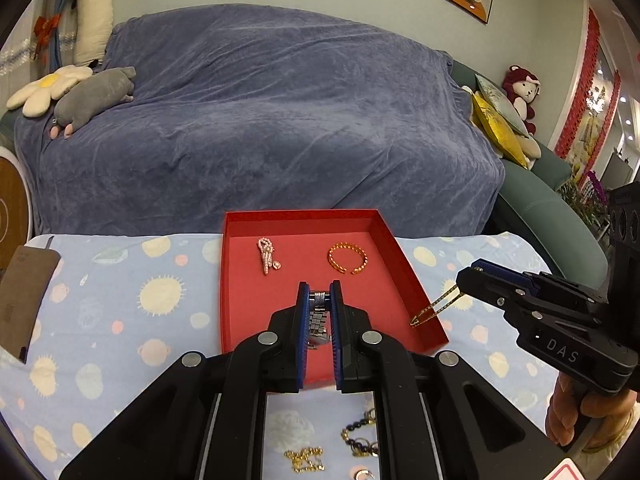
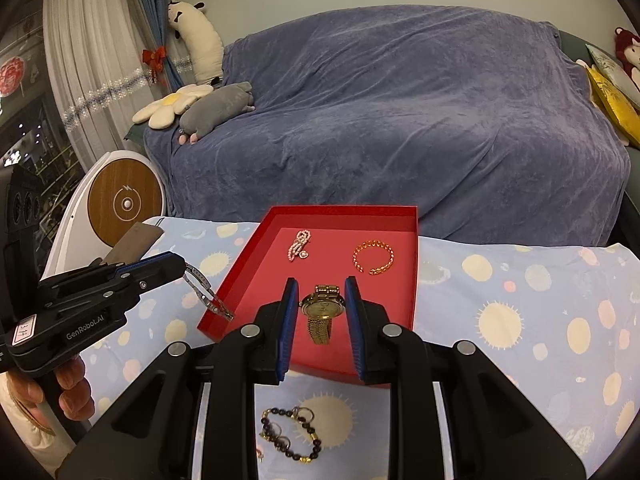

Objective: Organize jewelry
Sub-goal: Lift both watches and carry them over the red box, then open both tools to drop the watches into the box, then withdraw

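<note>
While both watches are hanging over the tray, the notes are these:
Left tool: the left gripper (image 1: 319,300) is clamping the silver metal link-band watch (image 1: 319,320), its band dangling over the near left edge of the shallow red cardboard tray (image 2: 344,216);
Right tool: the right gripper (image 2: 322,308) is pinching the gold round-faced mesh-band watch (image 2: 322,307) by its case, above the near middle of the tray;
Doing it well: I judge each watch is best lowered until the band is lying flat on bare red floor, the two apart, before the jaws are letting go;
Tray contents: a pink-and-pearl beaded hair clip (image 1: 267,256) is lying far left; an orange-gold open chain bangle (image 1: 347,258) is lying far right;
Outside the tray: a dark beaded bracelet with gold rings (image 2: 290,434) and a gold chain (image 1: 305,459) are waiting on the near blue sun-patterned cloth (image 2: 520,300).
</note>
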Demonstrator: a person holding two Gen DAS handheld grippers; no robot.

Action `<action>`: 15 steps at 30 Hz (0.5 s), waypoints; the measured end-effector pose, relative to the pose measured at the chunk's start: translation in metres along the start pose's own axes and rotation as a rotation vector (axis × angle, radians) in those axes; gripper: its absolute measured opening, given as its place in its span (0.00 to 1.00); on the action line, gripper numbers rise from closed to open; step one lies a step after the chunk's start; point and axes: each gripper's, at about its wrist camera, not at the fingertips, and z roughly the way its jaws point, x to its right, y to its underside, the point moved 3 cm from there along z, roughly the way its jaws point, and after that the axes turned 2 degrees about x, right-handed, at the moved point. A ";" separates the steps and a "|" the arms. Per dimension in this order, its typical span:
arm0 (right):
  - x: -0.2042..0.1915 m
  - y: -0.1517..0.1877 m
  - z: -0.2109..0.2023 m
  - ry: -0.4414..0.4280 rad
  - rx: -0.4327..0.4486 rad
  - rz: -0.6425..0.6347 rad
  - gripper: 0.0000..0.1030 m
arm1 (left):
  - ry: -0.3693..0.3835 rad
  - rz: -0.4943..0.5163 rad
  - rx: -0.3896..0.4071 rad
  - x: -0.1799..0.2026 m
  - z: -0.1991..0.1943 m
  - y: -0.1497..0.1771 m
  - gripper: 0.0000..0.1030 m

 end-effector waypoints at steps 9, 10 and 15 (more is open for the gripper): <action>0.024 0.014 0.065 0.011 -0.121 0.028 0.22 | -0.029 -0.040 -0.112 -0.021 0.071 0.008 0.07; 0.027 0.016 0.074 0.016 -0.134 0.028 0.22 | -0.038 -0.039 -0.128 -0.023 0.081 0.009 0.07; 0.038 0.017 0.115 0.057 -0.170 0.030 0.23 | -0.083 -0.041 -0.162 -0.034 0.119 0.007 0.08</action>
